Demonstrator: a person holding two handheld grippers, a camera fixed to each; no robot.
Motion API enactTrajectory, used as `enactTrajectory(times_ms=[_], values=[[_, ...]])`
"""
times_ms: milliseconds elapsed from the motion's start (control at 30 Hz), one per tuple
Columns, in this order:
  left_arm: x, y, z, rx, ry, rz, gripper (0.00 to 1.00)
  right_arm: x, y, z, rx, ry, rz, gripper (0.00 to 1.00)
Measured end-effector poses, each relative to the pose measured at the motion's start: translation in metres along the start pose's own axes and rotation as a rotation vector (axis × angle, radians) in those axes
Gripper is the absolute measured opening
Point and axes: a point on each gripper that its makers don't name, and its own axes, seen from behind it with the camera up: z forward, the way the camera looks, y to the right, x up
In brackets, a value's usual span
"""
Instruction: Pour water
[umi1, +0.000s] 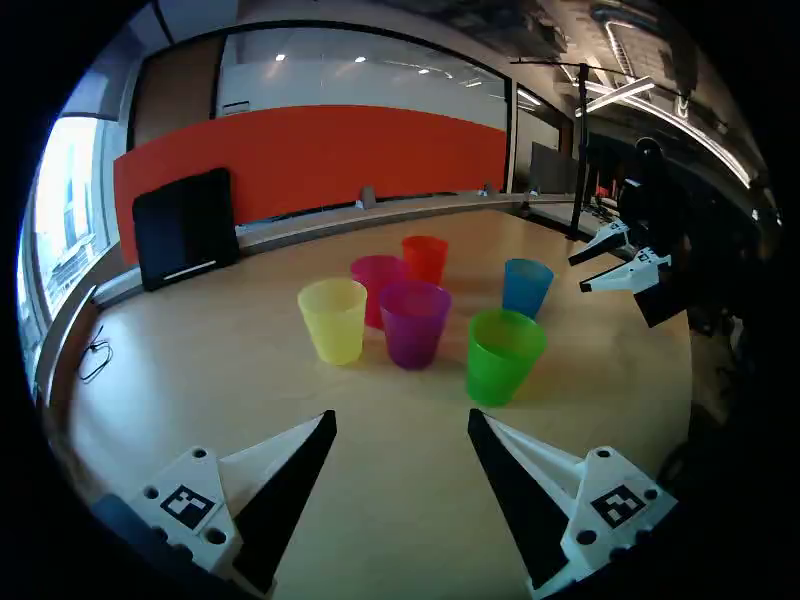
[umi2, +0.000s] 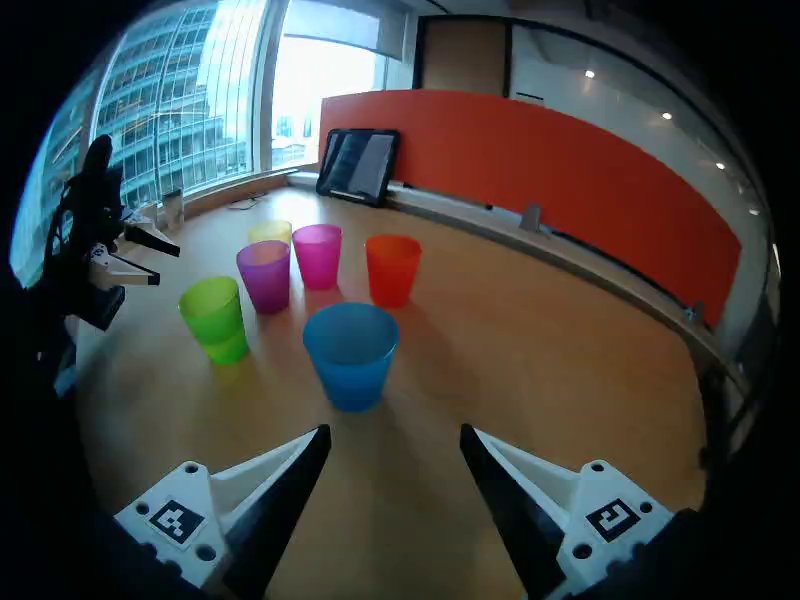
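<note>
the jaws of the left gripper (umi1: 400, 412) stand wide apart with nothing between them, low over the pale wooden counter (umi1: 200, 380). the jaws of the right gripper (umi2: 394, 428) are spread just as wide, also empty, over the same counter. six plastic cups stand upright in a loose cluster on the counter, ahead of both grippers and untouched. in the left gripper view the green translucent plastic cup (umi1: 503, 355) is nearest, ahead and slightly right of the jaws. the purple translucent plastic cup (umi1: 413, 323) stands just beside it to the left, the yellow translucent plastic cup (umi1: 333, 320) is further left, and the pink translucent plastic cup (umi1: 370, 275) sits behind and between those two. the orange-red plastic cup (umi1: 425, 258) is farthest back, and the blue translucent plastic cup (umi1: 526, 287) stands behind the green one, to its right. in the right gripper view the blue cup is closest, straight ahead of the jaws. whether any cup holds water i cannot tell. a black flat screen (umi1: 185, 227) leans at the counter's far edge, below a long orange wall panel (umi1: 320, 155).
</note>
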Motion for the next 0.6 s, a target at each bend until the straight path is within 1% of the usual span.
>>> enactTrajectory(times_ms=[300,600], values=[[0.012,-0.028,-0.015,0.099,0.079,-0.059,0.98,0.012,0.009,-0.017,-0.05,0.078,0.069,1.0],[0.023,-0.043,-0.024,0.189,0.135,-0.054,0.98,0.02,0.019,-0.028,-0.115,0.139,0.113,1.0]])
